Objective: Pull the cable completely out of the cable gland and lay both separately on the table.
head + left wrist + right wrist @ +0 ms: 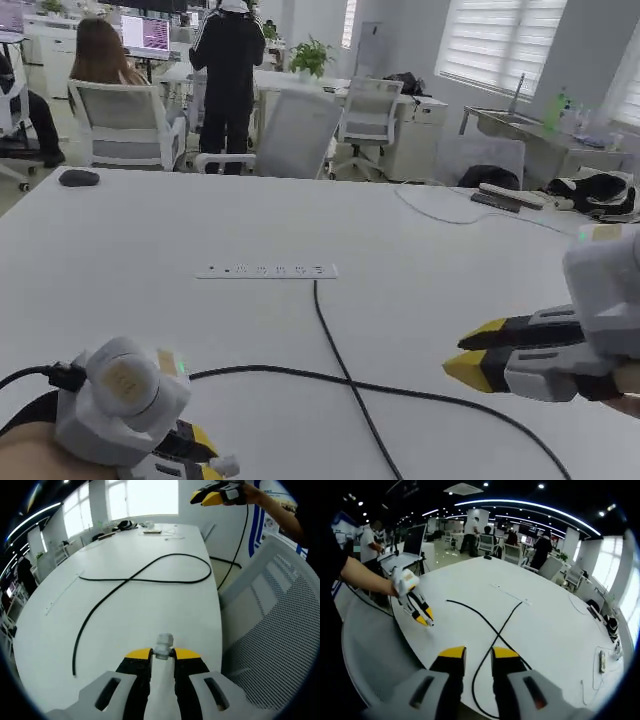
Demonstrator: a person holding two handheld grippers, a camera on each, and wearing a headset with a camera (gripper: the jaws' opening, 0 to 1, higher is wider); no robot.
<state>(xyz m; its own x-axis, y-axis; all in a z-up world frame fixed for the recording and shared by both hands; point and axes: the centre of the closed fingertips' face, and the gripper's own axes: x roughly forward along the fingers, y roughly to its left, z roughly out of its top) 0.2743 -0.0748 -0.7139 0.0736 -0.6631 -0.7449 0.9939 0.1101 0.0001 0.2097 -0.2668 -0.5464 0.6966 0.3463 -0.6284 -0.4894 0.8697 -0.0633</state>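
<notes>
- Left gripper [162, 655]: jaws drawn close, pinching a small pale cable gland [163, 645] right at the yellow tips. The gland's threaded end points forward.
- In the head view this gripper sits low at the near left edge of the table [150, 280], with the gland held just above the surface.
- Right gripper [455, 353]: jaws parted a little with nothing between them, hanging above the table on the right, well apart from the left.
- Black cable [348, 382] lies on the table in a loose loop that crosses over itself. One run leads toward the socket strip [266, 271].
- No cable can be seen passing through the gland, so I judge the pull-out done. What remains is setting the gland down.
- Handling, gland: likely light, hard plastic, small and rounded. It could roll or pop out of the jaws if squeezed off-centre.
- Grip the gland across the nut flats or the body, not the thread, and lay it on its side or flat end, apart from the cable.
- Handling, cable: looks limp and springy, with a smooth jacket. It probably drags and coils rather than lifting as one piece, so take it near a free end if it must be moved.
- Risk: the gland rolling toward the near table edge when let go.
</notes>
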